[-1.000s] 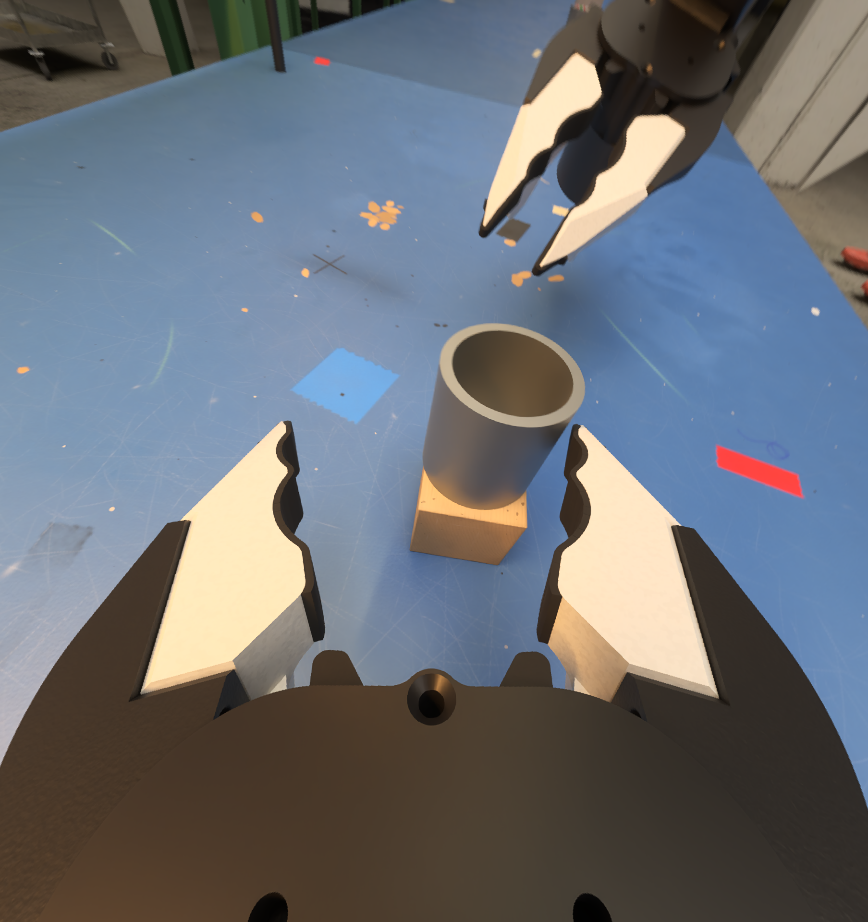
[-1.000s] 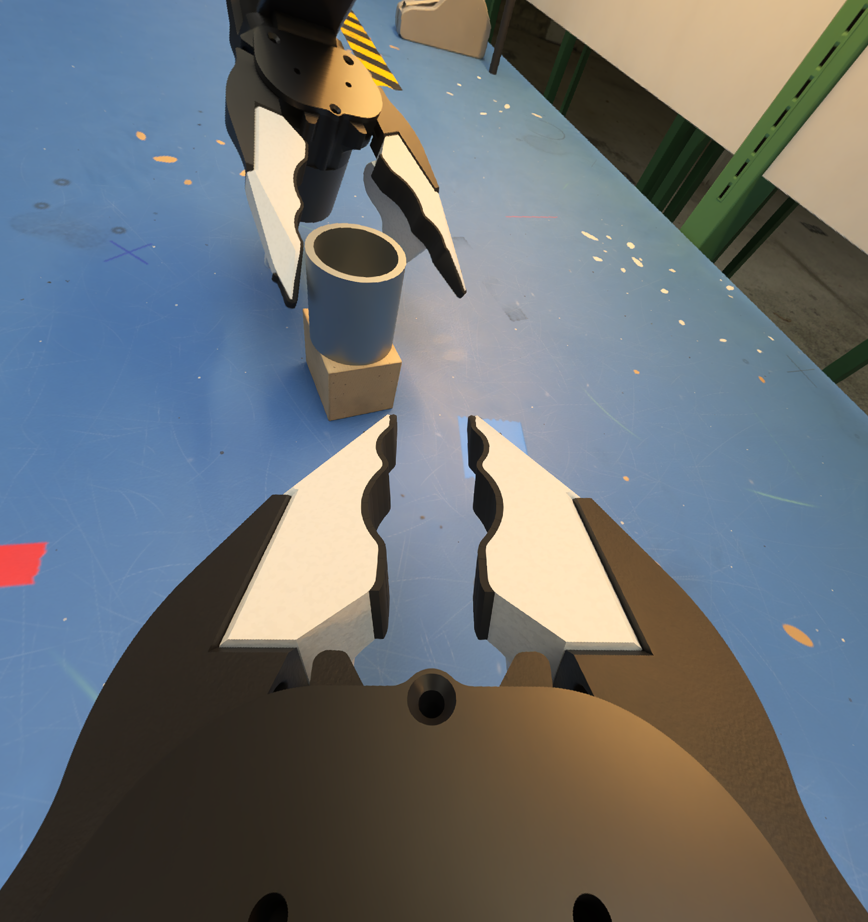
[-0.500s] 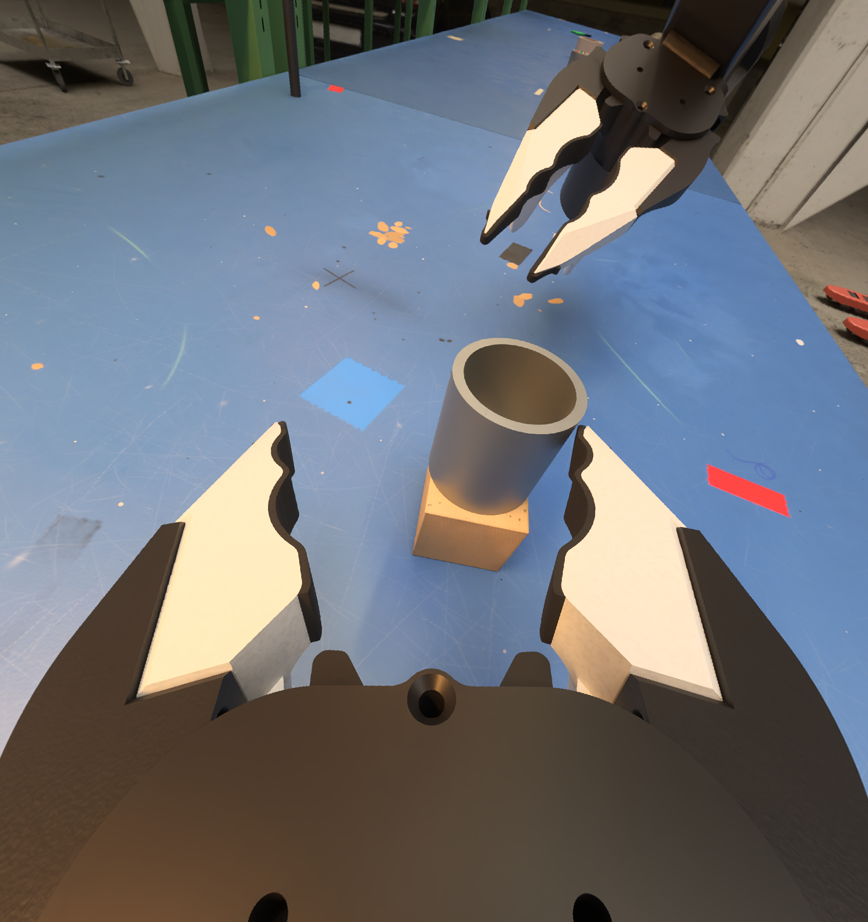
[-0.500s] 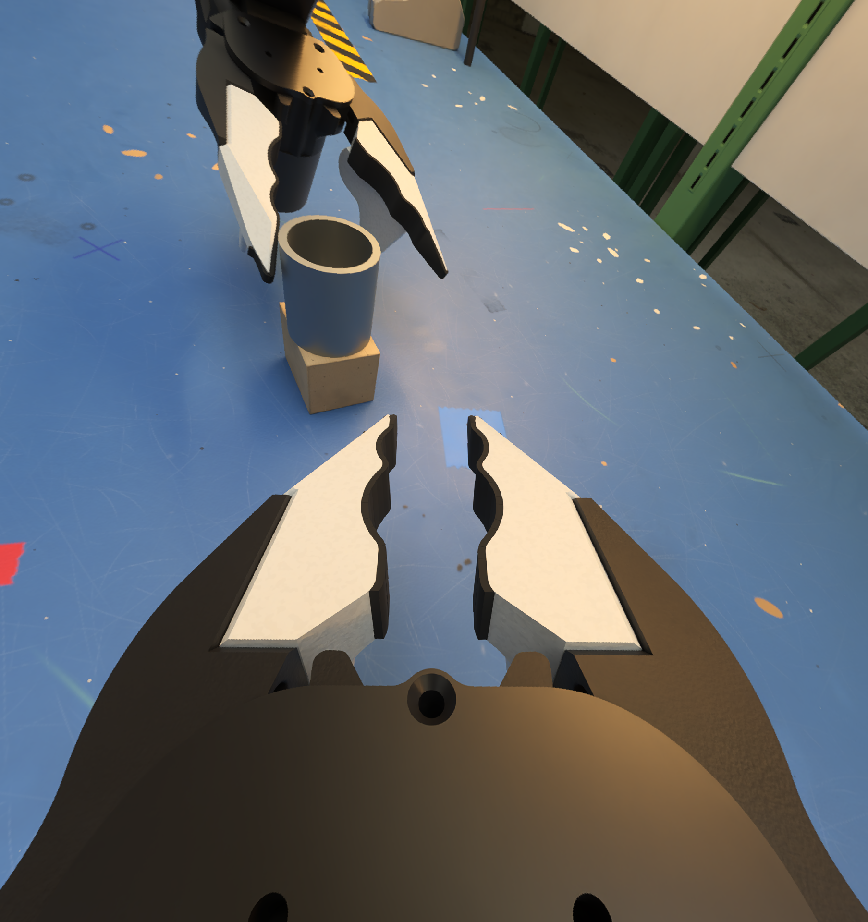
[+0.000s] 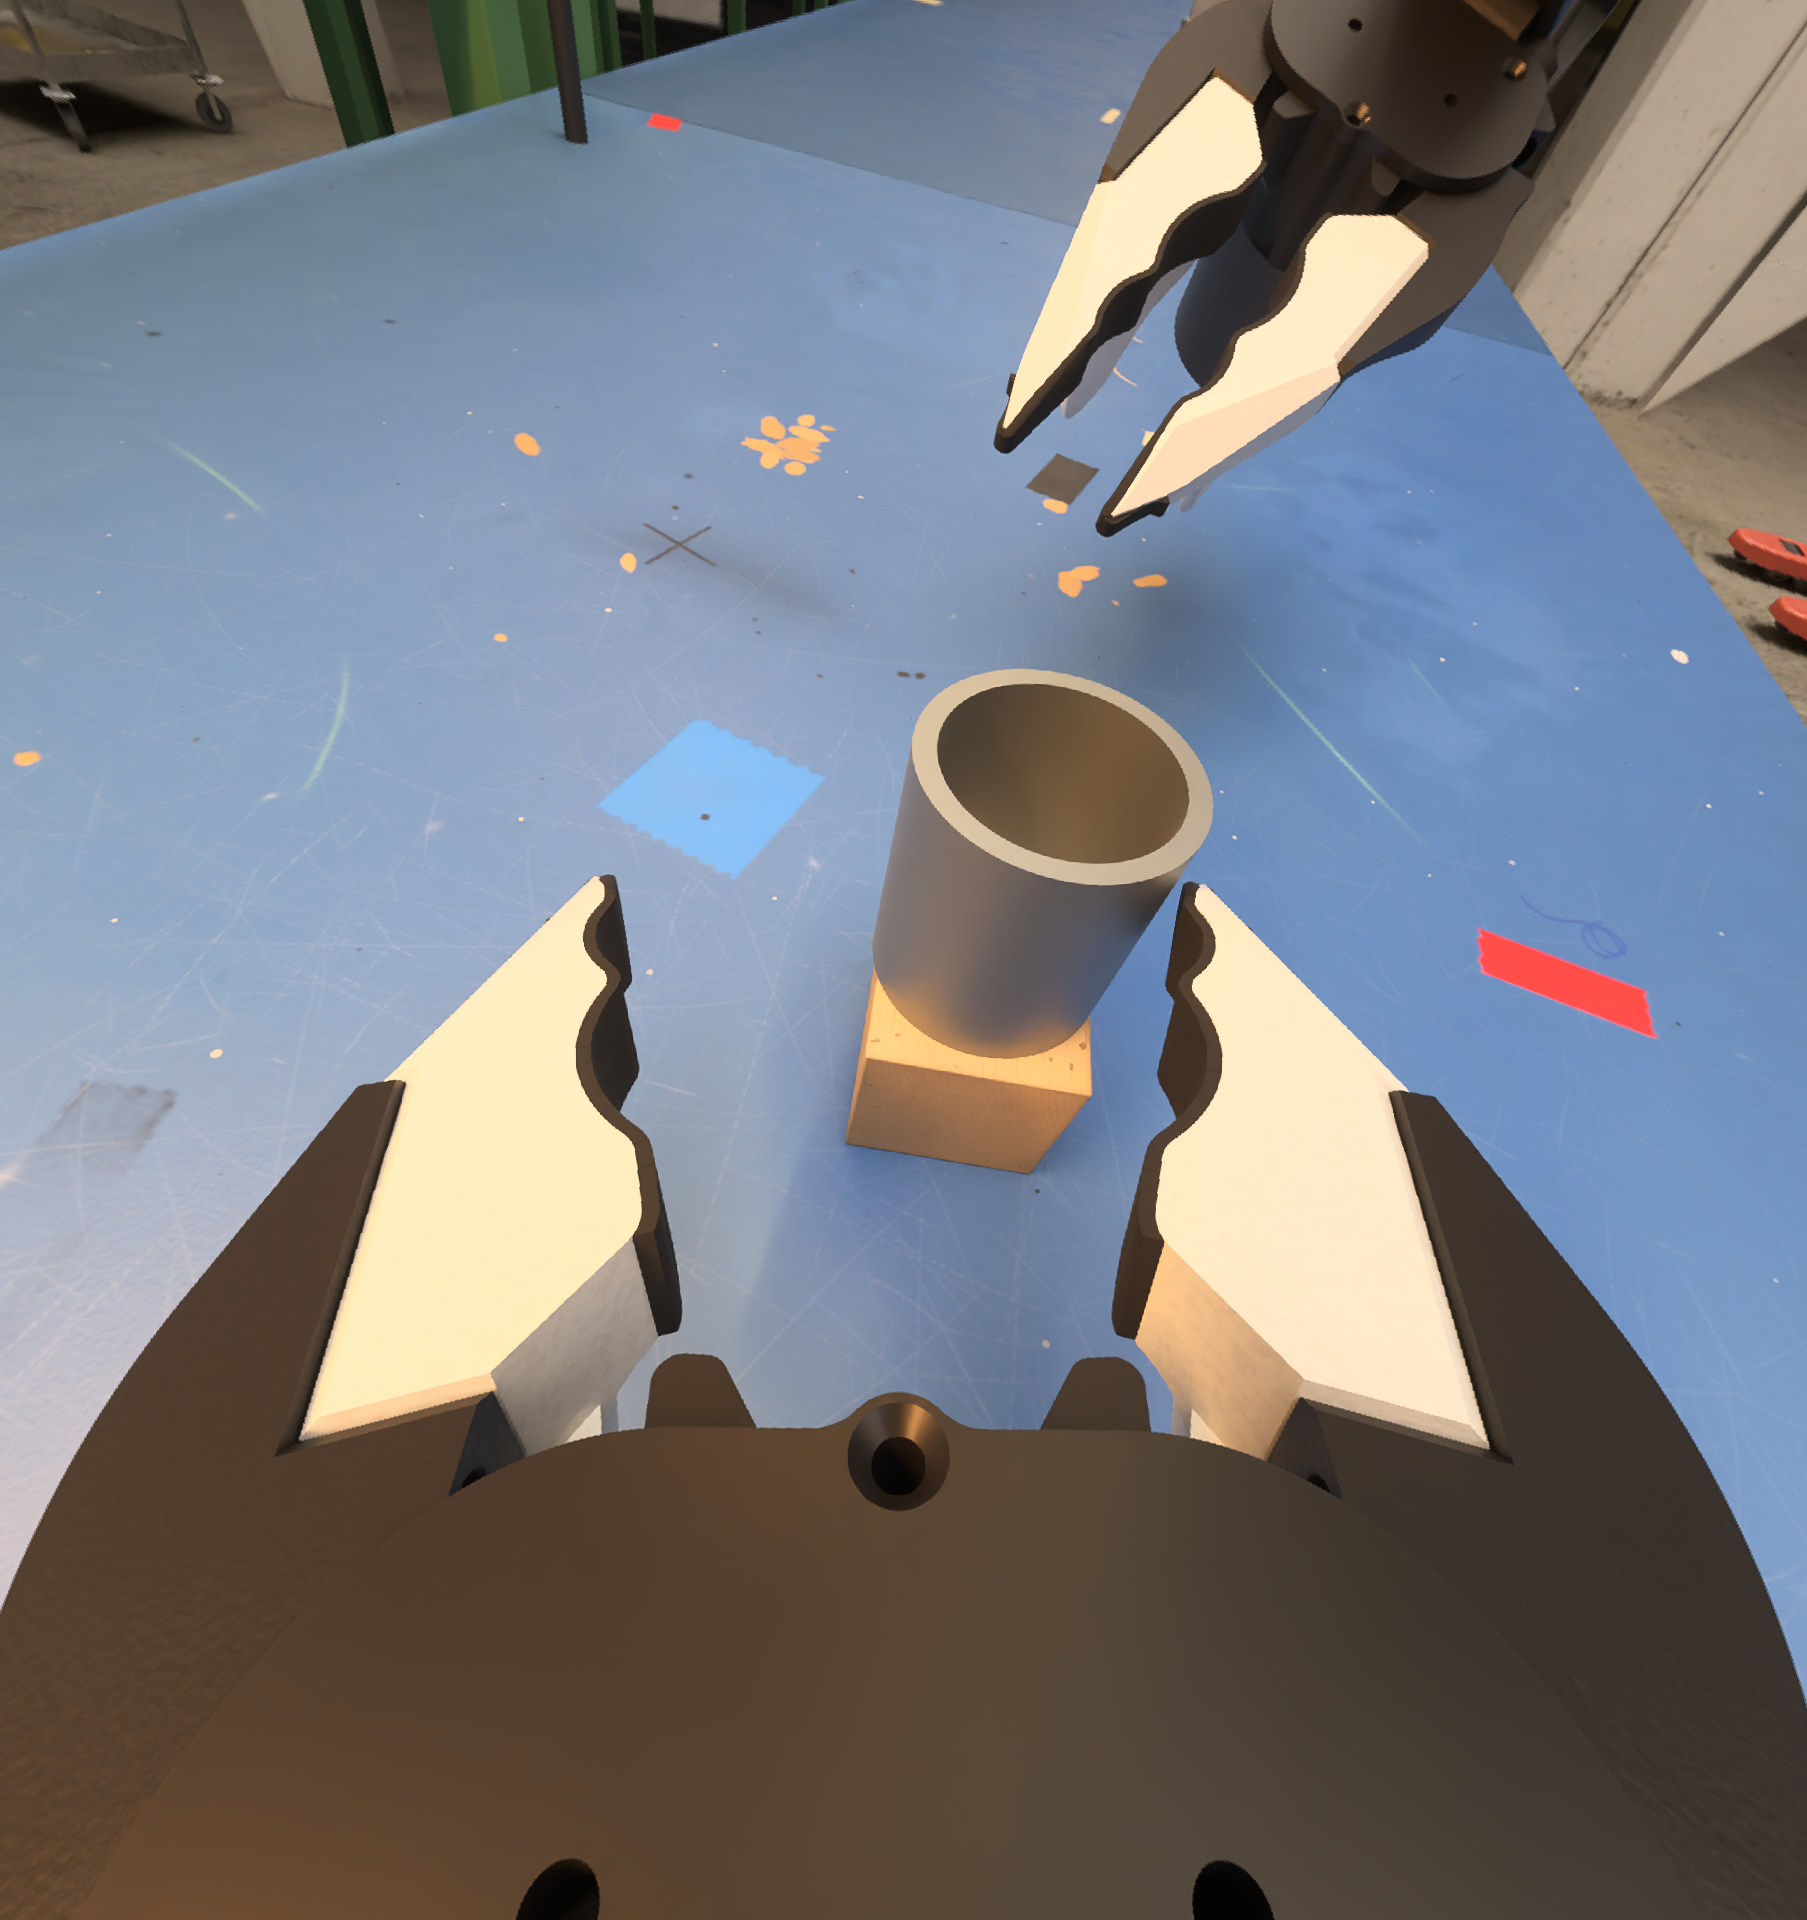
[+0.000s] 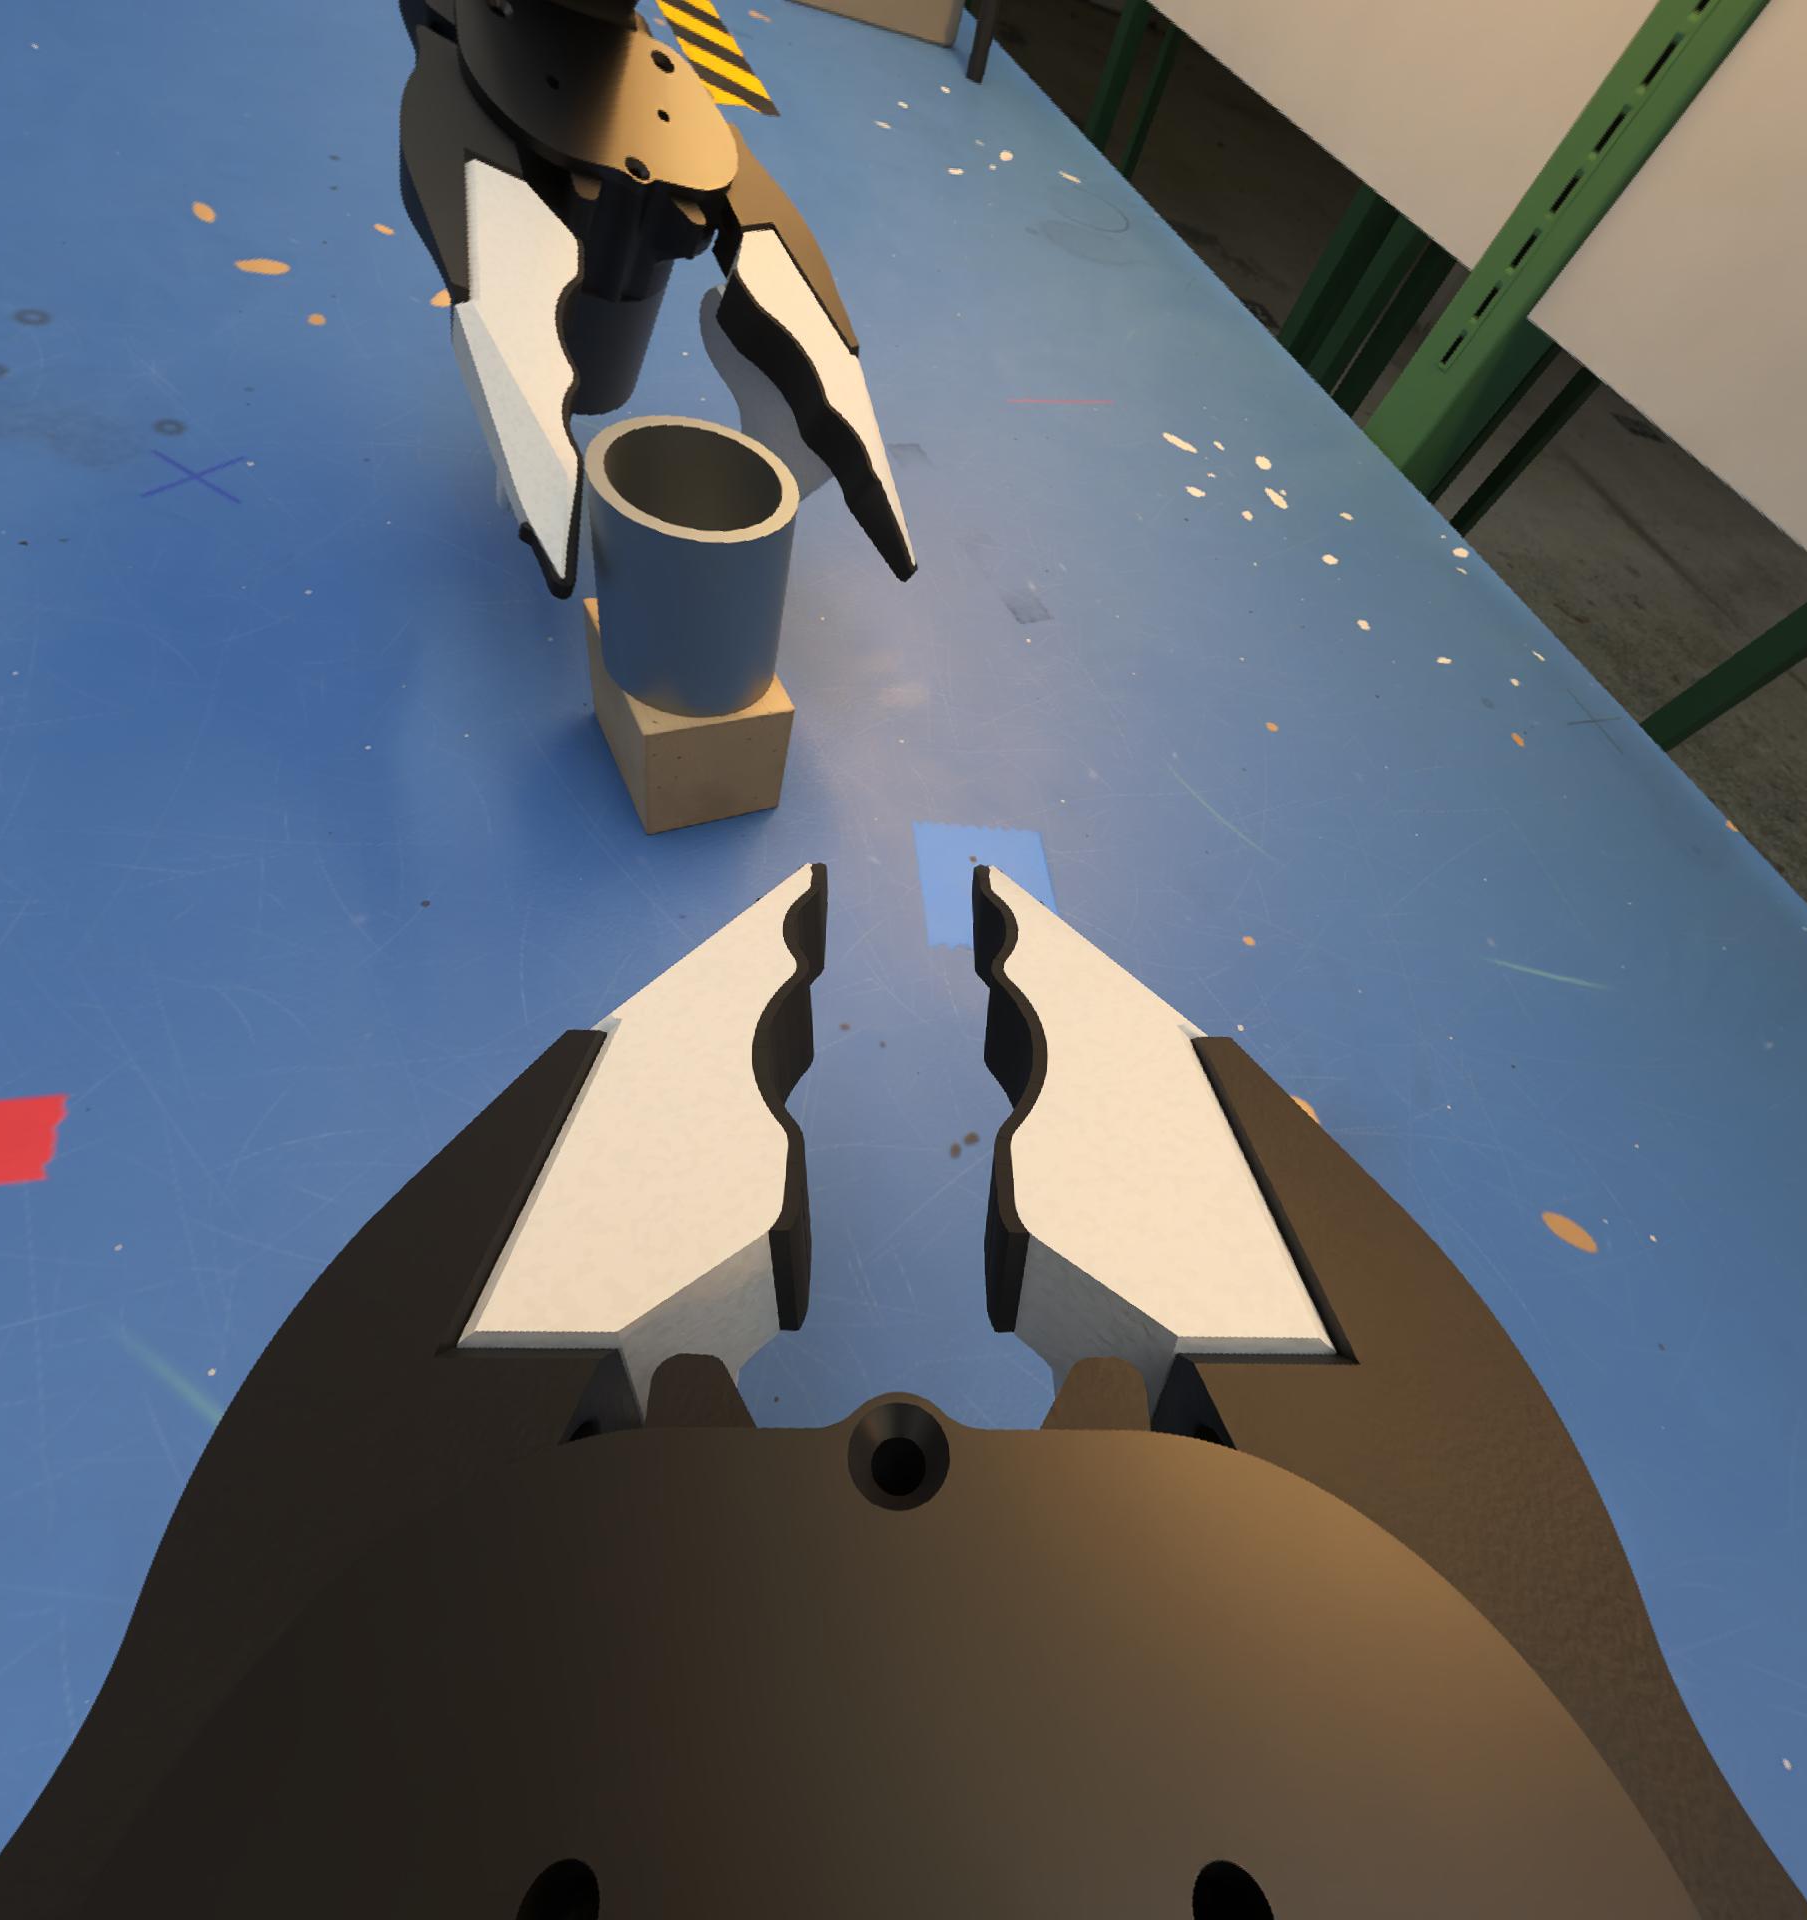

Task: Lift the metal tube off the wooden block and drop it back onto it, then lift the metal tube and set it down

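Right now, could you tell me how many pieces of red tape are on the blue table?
2: one red tape piece right of the wooden block, another small red piece by the far edge. Others may lie outside view.

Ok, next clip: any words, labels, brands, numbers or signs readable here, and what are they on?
No readable text in either view.
Tube: no marking.
Block: no marking.
Table: a drawn cross and a blue pen loop beside the red tape; marks, not letters.
Striped yellow-black tape: a warning pattern only, no words.
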